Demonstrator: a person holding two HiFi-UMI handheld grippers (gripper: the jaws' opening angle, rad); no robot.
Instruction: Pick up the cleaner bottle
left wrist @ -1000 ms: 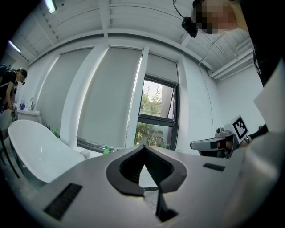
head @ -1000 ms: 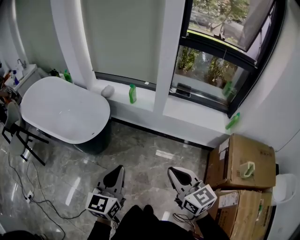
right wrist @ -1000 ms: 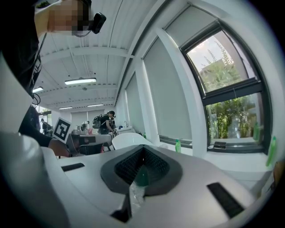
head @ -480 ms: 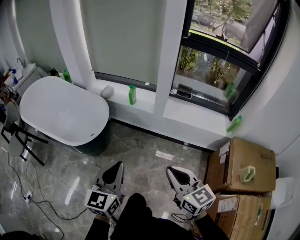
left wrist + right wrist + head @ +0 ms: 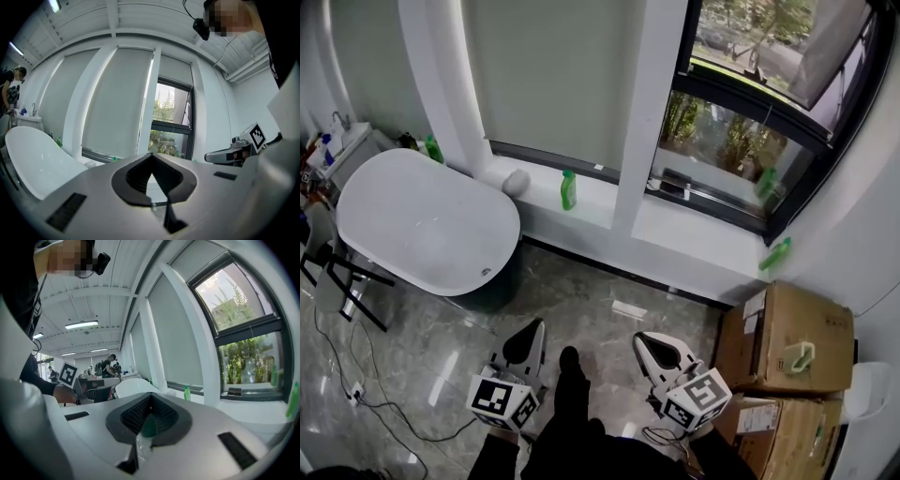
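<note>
A green cleaner bottle [image 5: 568, 189] stands upright on the white window sill [image 5: 600, 202], well ahead of both grippers; the right gripper view shows the bottle [image 5: 187, 393] small and far off. A second green bottle [image 5: 775, 253] leans at the sill's right end. My left gripper [image 5: 532, 330] is held low over the marble floor, jaws shut with nothing in them. My right gripper [image 5: 648, 344] is beside it, jaws together; a green patch shows in the slit between them, and I cannot tell what it is. Each gripper sees the other: right gripper [image 5: 232, 152], left gripper [image 5: 89, 387].
A white bathtub [image 5: 427, 220] fills the left. Cardboard boxes [image 5: 787, 328] are stacked at the right. A folding stand [image 5: 337, 272] and cables [image 5: 366, 394] lie on the floor at left. The person's shoe [image 5: 569, 361] shows between the grippers. People stand far off by a counter [image 5: 110, 366].
Both grippers have moved forward over the floor toward the sill with the person. A shoe has stepped into view between them. Jaws look unchanged.
</note>
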